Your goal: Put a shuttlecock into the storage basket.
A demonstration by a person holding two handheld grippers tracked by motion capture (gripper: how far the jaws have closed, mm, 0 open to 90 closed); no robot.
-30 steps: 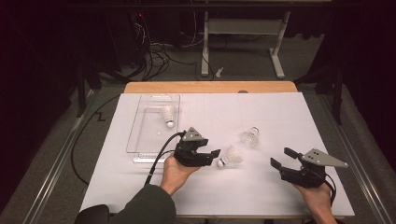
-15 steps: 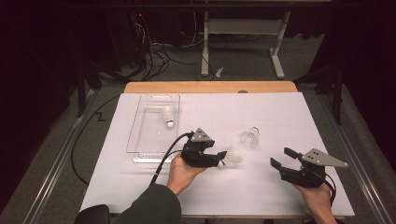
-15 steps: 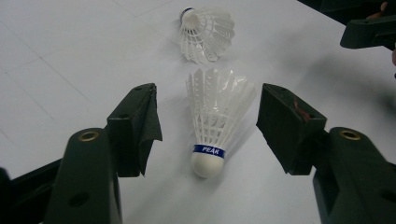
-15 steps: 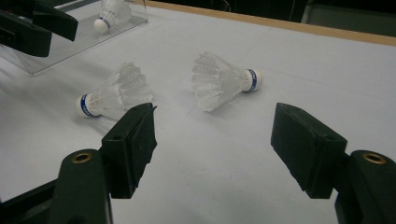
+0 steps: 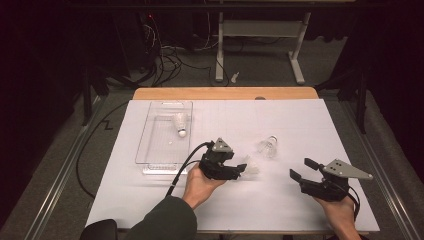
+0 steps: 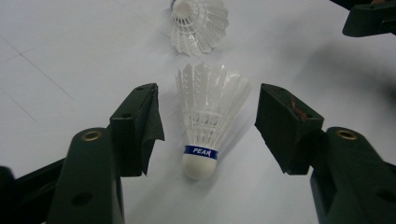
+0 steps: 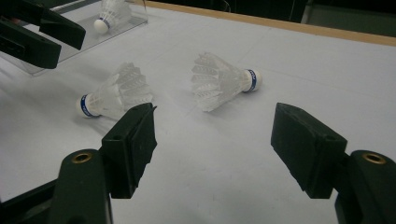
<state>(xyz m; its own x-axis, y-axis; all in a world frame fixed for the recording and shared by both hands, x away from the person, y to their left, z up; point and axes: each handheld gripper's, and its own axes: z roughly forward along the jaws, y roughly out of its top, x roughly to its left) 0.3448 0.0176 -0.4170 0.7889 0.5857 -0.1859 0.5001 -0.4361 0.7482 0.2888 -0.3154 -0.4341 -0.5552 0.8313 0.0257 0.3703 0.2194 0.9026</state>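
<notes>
On the white table cover (image 5: 280, 200), just right of the clear tray (image 5: 150, 150) that already holds one shuttlecock (image 5: 180, 122), the near shuttlecock (image 6: 205, 126) is seen lying on its side between the wide-set jaws of the left gripper (image 6: 208, 121), which have just been closing slightly and are not yet touching it. The right gripper (image 7: 215, 140) is held well apart, jaws wide and empty. The piece is judged very light, its feather skirt (image 6: 210, 93) easily crushed, so the firm cork (image 6: 198, 165) is the better hold, gently.

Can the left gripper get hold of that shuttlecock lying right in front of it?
Probably yes: the left gripper stands open around the near shuttlecock, a gap on each side, nothing between.
</notes>
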